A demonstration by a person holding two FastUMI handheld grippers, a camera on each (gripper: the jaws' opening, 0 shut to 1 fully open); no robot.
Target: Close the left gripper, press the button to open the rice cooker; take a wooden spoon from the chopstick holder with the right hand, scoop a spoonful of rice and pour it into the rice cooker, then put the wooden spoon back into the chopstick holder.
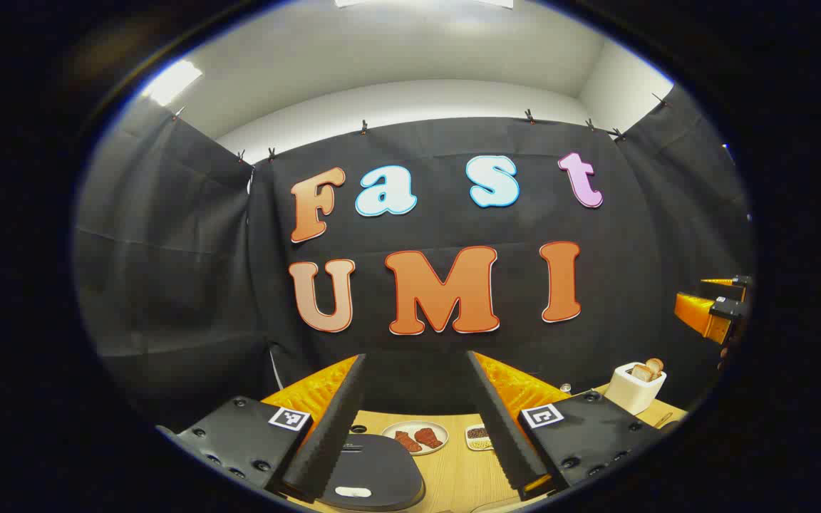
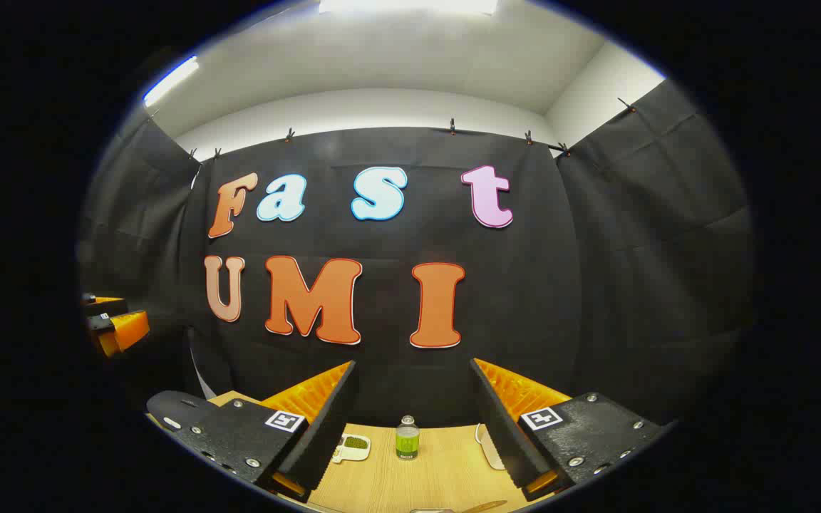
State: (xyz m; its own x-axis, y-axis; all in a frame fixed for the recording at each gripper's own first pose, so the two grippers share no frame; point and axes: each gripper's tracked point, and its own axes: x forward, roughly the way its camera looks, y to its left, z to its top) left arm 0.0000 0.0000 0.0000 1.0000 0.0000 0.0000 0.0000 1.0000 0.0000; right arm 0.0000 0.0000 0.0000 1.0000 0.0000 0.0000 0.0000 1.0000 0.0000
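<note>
The black rice cooker [image 1: 375,467] sits low between my left gripper's fingers, lid down, with a pale oval patch near its front edge. My left gripper [image 1: 416,356] is open, held above and behind the cooker with nothing between its fingers. A white chopstick holder [image 1: 635,388] with wooden handles sticking out stands at the right of the table. My right gripper [image 2: 412,365] is open and holds nothing. It hangs over the wooden table [image 2: 446,470]. The cooker's edge [image 2: 175,412] shows at the left of the right gripper view. Each gripper appears at the side of the other's view: right gripper [image 1: 713,313], left gripper [image 2: 115,326].
A plate with reddish pieces [image 1: 415,437] and a small dish of beans [image 1: 479,437] lie behind the cooker. A green bottle [image 2: 407,438], a small dish of green grains [image 2: 353,445] and a white object [image 2: 485,436] lie at the table's far side. Black cloth walls enclose the booth.
</note>
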